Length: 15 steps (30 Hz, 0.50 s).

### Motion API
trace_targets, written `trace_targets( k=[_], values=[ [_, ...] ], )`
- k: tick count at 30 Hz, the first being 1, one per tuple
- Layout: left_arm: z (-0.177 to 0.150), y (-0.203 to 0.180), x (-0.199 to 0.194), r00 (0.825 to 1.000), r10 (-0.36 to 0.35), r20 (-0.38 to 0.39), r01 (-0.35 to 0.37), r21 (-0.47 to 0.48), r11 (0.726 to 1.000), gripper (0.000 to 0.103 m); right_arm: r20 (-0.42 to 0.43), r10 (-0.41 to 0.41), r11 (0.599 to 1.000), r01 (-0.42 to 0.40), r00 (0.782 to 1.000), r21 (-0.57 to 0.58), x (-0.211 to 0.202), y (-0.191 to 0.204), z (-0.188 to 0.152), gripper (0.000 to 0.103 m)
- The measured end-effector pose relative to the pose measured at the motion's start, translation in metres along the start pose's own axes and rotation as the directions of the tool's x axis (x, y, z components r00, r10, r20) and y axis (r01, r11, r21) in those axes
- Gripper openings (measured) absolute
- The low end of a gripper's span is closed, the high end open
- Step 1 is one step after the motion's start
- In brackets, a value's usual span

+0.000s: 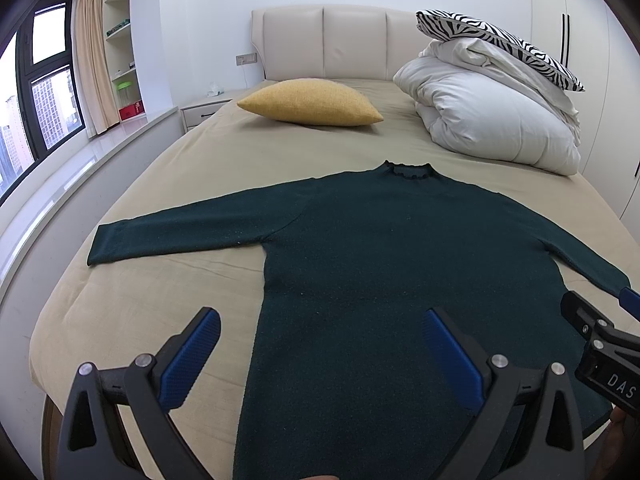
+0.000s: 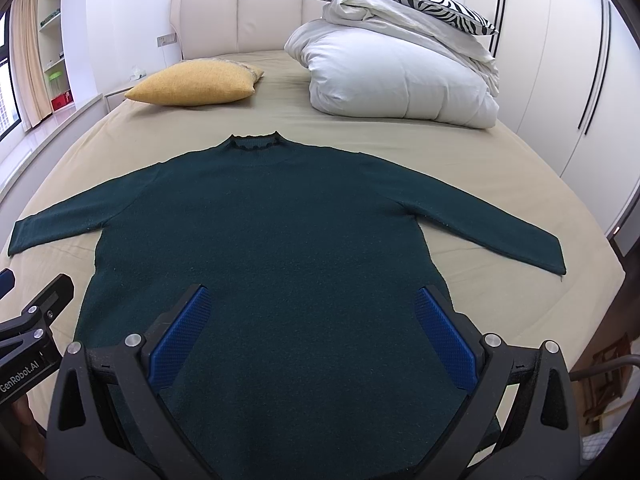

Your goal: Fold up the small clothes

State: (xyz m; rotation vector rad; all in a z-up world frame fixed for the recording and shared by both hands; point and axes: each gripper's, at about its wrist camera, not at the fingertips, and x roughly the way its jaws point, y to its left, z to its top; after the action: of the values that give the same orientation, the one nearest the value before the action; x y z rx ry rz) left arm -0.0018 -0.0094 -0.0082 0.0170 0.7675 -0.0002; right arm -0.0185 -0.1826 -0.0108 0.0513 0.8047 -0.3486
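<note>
A dark green long-sleeved sweater (image 1: 380, 248) lies flat and face up on the beige bed (image 1: 168, 280), collar toward the headboard, both sleeves spread out. It also shows in the right wrist view (image 2: 280, 240). My left gripper (image 1: 320, 324) is open and empty, above the sweater's lower left edge near the hem. My right gripper (image 2: 312, 304) is open and empty, above the sweater's lower middle. The right gripper's body shows at the right edge of the left wrist view (image 1: 600, 344). The left gripper's body shows at the left edge of the right wrist view (image 2: 32, 328).
A yellow cushion (image 1: 312, 104) lies near the headboard. A folded white duvet (image 1: 492, 116) with a zebra-print pillow (image 1: 504, 44) on top sits at the far right. A window ledge (image 1: 80, 168) runs along the left, white wardrobes (image 2: 560, 80) along the right.
</note>
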Motion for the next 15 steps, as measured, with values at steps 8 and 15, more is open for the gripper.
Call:
trace_targets(
  k=[8,15],
  values=[
    [-0.0001,0.0001,0.0005,1.0,-0.007,0.0,0.007,-0.001,1.0,0.103,-0.004,0.0,1.0,0.0,1.0,0.0,0.0024,0.0009,-0.0014,0.103],
    [-0.0005,-0.0005,0.0004,1.0,-0.011,-0.002,0.011,-0.003,1.0,0.103,-0.005,0.0,1.0,0.0,1.0,0.0,0.0032,0.0011,-0.0018,0.103]
  ],
)
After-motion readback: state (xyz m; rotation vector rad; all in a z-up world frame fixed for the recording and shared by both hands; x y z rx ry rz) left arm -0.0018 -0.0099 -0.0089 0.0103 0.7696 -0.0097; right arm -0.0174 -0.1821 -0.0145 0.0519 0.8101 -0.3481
